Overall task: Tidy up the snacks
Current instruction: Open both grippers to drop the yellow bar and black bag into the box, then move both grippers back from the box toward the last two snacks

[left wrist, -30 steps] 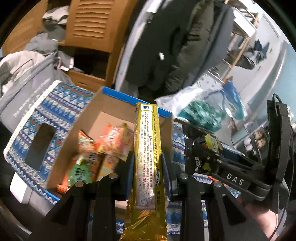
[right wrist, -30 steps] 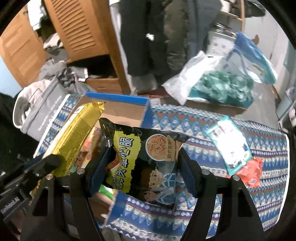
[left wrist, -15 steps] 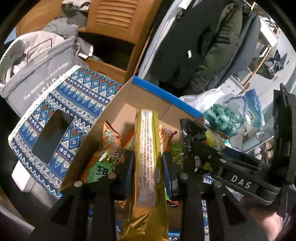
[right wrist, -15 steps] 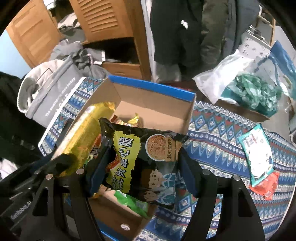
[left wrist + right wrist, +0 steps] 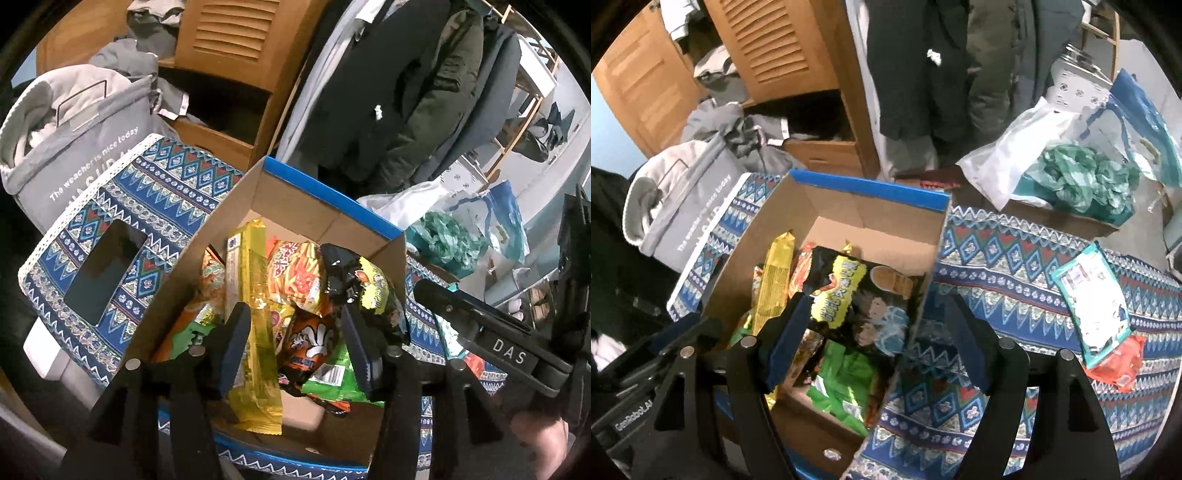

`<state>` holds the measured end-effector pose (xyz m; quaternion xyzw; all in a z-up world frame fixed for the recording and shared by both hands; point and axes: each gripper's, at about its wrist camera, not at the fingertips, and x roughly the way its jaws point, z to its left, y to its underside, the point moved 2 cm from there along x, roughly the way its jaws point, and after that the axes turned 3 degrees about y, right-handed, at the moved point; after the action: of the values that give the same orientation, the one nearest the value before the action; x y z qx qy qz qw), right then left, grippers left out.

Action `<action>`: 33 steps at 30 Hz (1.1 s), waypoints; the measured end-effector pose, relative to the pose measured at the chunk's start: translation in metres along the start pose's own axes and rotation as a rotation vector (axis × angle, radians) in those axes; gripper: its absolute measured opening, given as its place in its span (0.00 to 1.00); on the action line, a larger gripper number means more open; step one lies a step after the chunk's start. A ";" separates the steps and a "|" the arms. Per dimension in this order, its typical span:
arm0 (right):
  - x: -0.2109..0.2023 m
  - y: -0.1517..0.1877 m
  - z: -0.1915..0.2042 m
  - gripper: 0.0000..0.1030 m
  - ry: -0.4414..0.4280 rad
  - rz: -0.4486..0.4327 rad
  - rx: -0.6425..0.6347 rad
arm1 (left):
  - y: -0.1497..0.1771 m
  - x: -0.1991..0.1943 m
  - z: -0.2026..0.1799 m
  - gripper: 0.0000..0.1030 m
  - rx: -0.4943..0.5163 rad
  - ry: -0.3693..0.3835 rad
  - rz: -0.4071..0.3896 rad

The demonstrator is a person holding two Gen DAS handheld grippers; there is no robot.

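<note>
Snacks fill a cardboard box [image 5: 314,206] with a blue rim, which stands on a tabletop under a blue patterned cloth [image 5: 1015,258].

Left gripper [image 5: 295,339]: the jaws have just been opening and now stand spread. A long gold packet [image 5: 255,317] lies between them, lengthwise in the box. It is glossy yellow foil with a pale printed panel along its length and crimped ends. It lies close against the left pad; whether that pad touches it cannot be told. The right pad stands clear of it.

Right gripper [image 5: 875,339]: the jaws have just been opening a little and stand wide. A black bag [image 5: 864,295] lies between them, over the box and against its right wall. The bag is black foil with a yellow lettered panel, a round picture of food and cartoon figures in pale blue. Its left edge lies at the left pad; the right pad stands apart from it, over the cloth. Whether the bag is gripped cannot be told.

Other contents of the box: an orange-red bag [image 5: 295,273] printed with fries, a dark orange bag [image 5: 310,343] with white lettering, and green bags [image 5: 842,376] near the bottom.

On the cloth to the right of the box lie a teal-edged white packet [image 5: 1093,299] and, touching its near end, a red wrapper [image 5: 1119,362].
</note>
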<state>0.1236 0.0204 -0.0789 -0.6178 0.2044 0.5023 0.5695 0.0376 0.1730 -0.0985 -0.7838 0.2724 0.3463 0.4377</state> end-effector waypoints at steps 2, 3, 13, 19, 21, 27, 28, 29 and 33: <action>-0.003 0.001 -0.002 0.74 0.006 -0.003 -0.002 | 0.001 0.000 -0.003 0.51 0.005 0.000 0.001; -0.005 0.002 -0.003 0.74 0.010 -0.005 -0.004 | 0.001 0.000 -0.005 0.51 0.006 0.000 0.003; -0.022 0.015 -0.023 0.74 0.046 -0.027 -0.019 | 0.007 -0.001 -0.035 0.54 0.055 0.014 0.011; -0.034 0.021 -0.045 0.74 0.064 -0.041 0.004 | 0.015 0.002 -0.061 0.56 0.112 0.016 0.021; -0.039 0.024 -0.054 0.75 0.065 -0.045 0.017 | 0.018 0.004 -0.070 0.57 0.129 0.018 0.031; -0.049 0.032 -0.080 0.78 0.079 -0.059 0.053 | 0.029 0.012 -0.095 0.58 0.182 0.014 0.051; -0.049 0.034 -0.084 0.78 0.081 -0.059 0.061 | 0.031 0.013 -0.101 0.58 0.192 0.011 0.056; -0.050 0.035 -0.088 0.78 0.082 -0.059 0.067 | 0.032 0.015 -0.105 0.60 0.198 0.011 0.060; -0.052 0.041 -0.106 0.78 0.090 -0.056 0.094 | 0.040 0.022 -0.123 0.63 0.226 0.015 0.081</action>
<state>0.1091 -0.1037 -0.0710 -0.6178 0.2356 0.4480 0.6018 0.0593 0.0441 -0.0887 -0.7202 0.3443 0.3250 0.5071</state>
